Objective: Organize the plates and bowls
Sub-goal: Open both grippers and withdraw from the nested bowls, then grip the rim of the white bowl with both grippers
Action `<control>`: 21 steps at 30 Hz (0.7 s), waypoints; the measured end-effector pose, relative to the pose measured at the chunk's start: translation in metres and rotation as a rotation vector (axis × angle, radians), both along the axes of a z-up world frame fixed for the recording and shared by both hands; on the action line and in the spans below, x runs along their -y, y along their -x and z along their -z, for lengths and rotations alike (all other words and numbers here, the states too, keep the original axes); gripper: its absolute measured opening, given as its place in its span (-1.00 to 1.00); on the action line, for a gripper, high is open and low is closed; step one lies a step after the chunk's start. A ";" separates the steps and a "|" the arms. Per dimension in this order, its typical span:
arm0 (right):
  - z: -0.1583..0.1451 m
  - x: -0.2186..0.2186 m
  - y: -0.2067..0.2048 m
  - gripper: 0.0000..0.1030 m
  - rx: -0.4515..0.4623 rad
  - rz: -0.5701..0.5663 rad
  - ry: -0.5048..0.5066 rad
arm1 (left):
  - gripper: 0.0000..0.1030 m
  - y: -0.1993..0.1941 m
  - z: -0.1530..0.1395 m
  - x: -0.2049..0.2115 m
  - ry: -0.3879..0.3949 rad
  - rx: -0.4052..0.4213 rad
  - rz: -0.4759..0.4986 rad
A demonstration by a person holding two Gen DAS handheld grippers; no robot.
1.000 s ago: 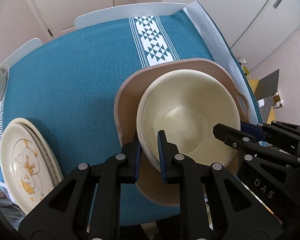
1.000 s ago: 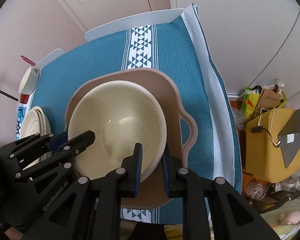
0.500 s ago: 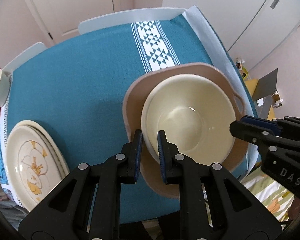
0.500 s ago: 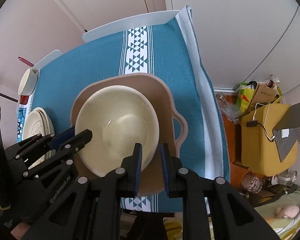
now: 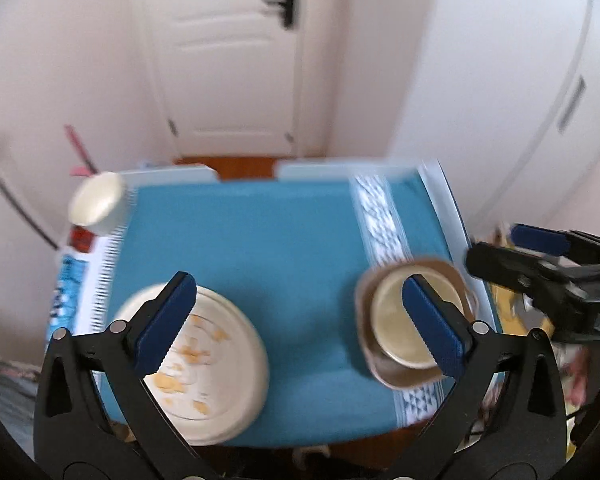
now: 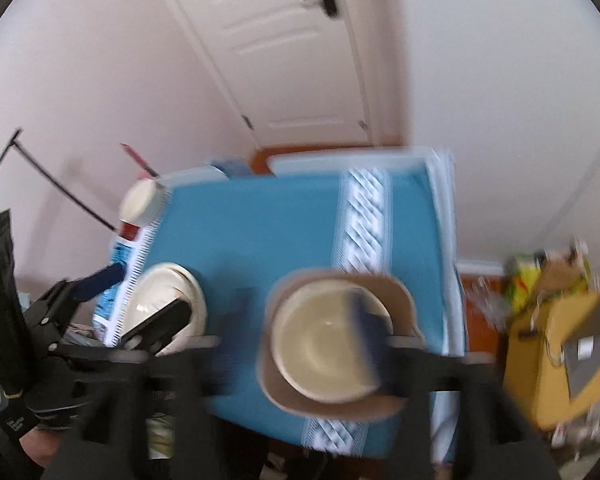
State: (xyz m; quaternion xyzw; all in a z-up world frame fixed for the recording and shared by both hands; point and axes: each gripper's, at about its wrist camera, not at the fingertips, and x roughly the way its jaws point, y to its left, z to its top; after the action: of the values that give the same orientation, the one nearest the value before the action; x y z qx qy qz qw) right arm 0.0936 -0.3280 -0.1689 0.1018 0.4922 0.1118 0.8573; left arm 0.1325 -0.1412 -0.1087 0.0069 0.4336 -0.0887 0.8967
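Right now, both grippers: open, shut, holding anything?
left gripper: open, jaws spread wide, holding nothing, up above the table.
right gripper: open, blurred but fingers wide apart, holding nothing; cream bowl sits in the tan dish.

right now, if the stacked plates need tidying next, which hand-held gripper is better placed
Left, probably. The left hand-held gripper hangs open with one finger over the stacked plates. The right hand-held gripper, also open, frames the cream bowl in the tan dish, farther from the plates.

Both grippers hang high, fingers spread wide and holding nothing: left gripper [image 5: 300,320], right gripper [image 6: 300,340] (badly blurred) at its three o'clock.
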 end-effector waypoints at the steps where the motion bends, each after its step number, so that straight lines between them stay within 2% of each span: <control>1: -0.007 -0.007 -0.003 0.98 0.024 -0.019 0.004 | 0.99 0.000 -0.005 -0.010 0.004 0.004 -0.027; 5: -0.033 -0.043 -0.022 0.98 0.117 -0.115 0.015 | 0.99 0.000 -0.025 -0.062 0.027 0.045 -0.164; 9: -0.051 -0.087 -0.044 0.98 0.195 -0.238 -0.030 | 0.99 -0.002 -0.038 -0.111 0.042 0.069 -0.265; 16: -0.055 -0.187 -0.106 0.98 0.145 -0.457 0.024 | 0.99 -0.031 -0.038 -0.179 0.075 0.054 -0.396; 21: -0.033 -0.250 -0.156 0.98 0.090 -0.542 0.066 | 0.99 -0.070 -0.017 -0.223 0.104 0.016 -0.458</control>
State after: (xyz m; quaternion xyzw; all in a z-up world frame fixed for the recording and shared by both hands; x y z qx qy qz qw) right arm 0.2491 -0.0779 -0.1358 -0.0666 0.4661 0.3253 0.8200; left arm 0.2024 0.0821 -0.0921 -0.1371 0.4115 0.0952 0.8960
